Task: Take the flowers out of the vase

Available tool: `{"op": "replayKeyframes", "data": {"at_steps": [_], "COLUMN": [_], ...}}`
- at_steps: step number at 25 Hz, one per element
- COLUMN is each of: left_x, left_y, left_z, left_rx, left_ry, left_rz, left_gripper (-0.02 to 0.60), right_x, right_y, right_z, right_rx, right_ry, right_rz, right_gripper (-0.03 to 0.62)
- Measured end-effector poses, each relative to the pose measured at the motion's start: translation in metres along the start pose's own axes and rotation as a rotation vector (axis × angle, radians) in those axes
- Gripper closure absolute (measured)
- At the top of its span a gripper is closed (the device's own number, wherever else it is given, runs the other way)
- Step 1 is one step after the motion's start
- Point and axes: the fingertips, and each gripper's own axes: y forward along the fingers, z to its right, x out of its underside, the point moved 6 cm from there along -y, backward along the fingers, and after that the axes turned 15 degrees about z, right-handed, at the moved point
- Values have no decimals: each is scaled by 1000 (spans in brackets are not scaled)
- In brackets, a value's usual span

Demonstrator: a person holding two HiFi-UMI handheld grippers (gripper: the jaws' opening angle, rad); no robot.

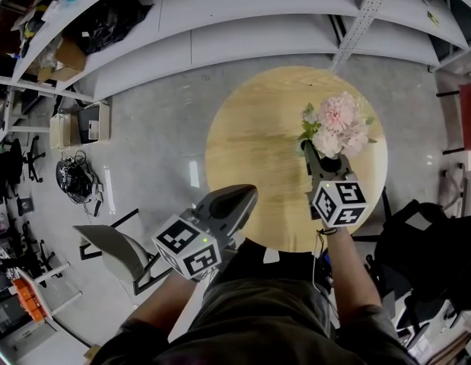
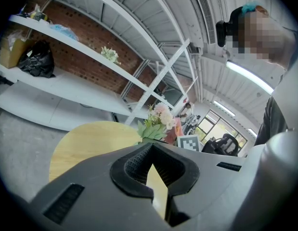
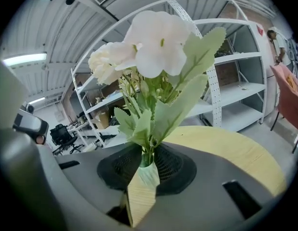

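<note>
A bunch of pale pink and white flowers (image 1: 338, 124) with green leaves stands in a small greenish vase (image 3: 149, 174) near the right edge of the round wooden table (image 1: 258, 143). My right gripper (image 1: 317, 157) reaches in from the near side, just under the blooms. In the right gripper view the flowers (image 3: 149, 47) rise straight out of that gripper (image 3: 148, 159), whose pads close on the stems just above the vase mouth. My left gripper (image 1: 246, 192) hangs over the table's near edge, shut and empty. From the left gripper (image 2: 151, 154) the flowers (image 2: 161, 117) show farther off.
White metal shelving (image 1: 243, 29) runs along the far side of the table. A grey chair (image 1: 113, 253) stands at the lower left, with cables and boxes (image 1: 79, 124) on the floor. A dark bag (image 1: 421, 242) sits to the right. A pink chair (image 3: 289, 95) stands beyond the table.
</note>
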Motion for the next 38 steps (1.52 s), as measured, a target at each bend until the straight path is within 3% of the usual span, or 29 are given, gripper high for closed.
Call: {"op": "replayKeyframes", "data": {"at_steps": [19, 38], "left_x": [-19, -51], "left_y": [1, -23], "left_z": [21, 44], "left_rx": [72, 100], "left_ry": [26, 50], "left_rz": [64, 186], "left_gripper": [572, 572], "right_x": [-52, -153], "right_y": [-20, -47], "right_z": [-9, -58], "right_rx": [6, -77], "right_ry": [-50, -128], "right_rz": [85, 242], "right_gripper": [525, 526]}}
